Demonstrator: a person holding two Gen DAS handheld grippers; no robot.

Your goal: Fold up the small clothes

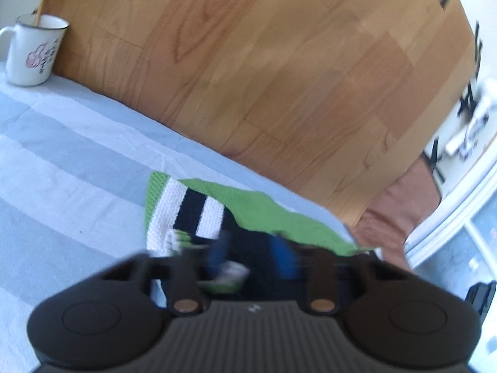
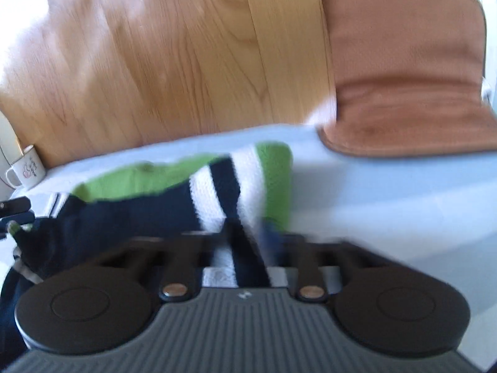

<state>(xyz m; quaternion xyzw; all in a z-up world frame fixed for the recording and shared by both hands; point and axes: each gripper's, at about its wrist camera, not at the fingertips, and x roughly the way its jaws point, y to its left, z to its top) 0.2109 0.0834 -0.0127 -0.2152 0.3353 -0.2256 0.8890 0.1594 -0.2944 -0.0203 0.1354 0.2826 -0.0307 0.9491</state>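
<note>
Pinching the striped knit garment (image 1: 198, 214), both grippers; a mug (image 1: 34, 51) and brown cushion (image 2: 403, 87) stand apart

Sunlit wooden floor (image 1: 279, 62), brown rug (image 2: 403, 77)

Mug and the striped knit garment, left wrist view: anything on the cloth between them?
Nothing. In the left wrist view only bare pale striped table cloth runs from the white mug to the green, white and navy garment.

White mug (image 1: 34, 49) on striped cloth (image 1: 62, 155), brown cushion (image 2: 410, 71) beyond
</note>
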